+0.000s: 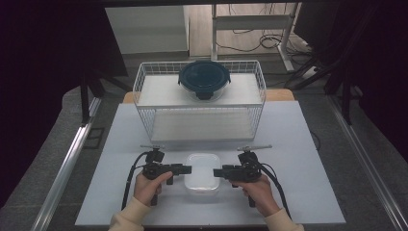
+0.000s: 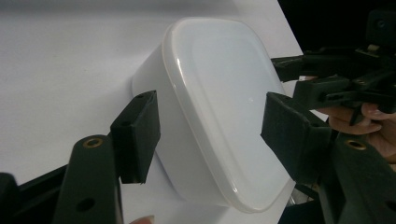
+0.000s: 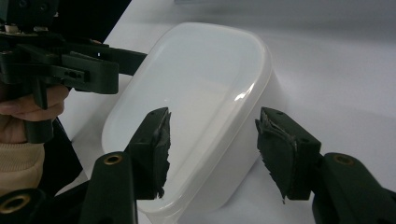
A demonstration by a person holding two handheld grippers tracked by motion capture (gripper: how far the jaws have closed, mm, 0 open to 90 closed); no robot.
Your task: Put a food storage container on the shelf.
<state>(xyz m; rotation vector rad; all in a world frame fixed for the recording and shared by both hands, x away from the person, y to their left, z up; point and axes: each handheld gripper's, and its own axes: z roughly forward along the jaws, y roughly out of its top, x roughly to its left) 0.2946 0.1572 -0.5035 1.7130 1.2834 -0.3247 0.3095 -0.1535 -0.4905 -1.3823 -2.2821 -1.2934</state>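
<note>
A white translucent lidded plastic box (image 1: pixel 203 172) sits on the white table between both hands. My left gripper (image 1: pixel 187 169) points right at the box's left side, open, its jaws on either side of the box's end (image 2: pixel 219 116). My right gripper (image 1: pixel 216 172) points left at the box's right side, also open, jaws straddling the box's near end (image 3: pixel 201 112). Neither pair of pads visibly presses the box. In the left gripper view the right gripper (image 2: pixel 336 79) shows beyond the box; the left gripper (image 3: pixel 60 65) shows far off in the right gripper view.
A white wire basket rack (image 1: pixel 199 103) stands behind the box at mid-table. On its top shelf rests a round dark-lidded glass container (image 1: pixel 204 79). The table edge (image 1: pixel 211 224) runs just behind the hands. Cables trail from both grippers.
</note>
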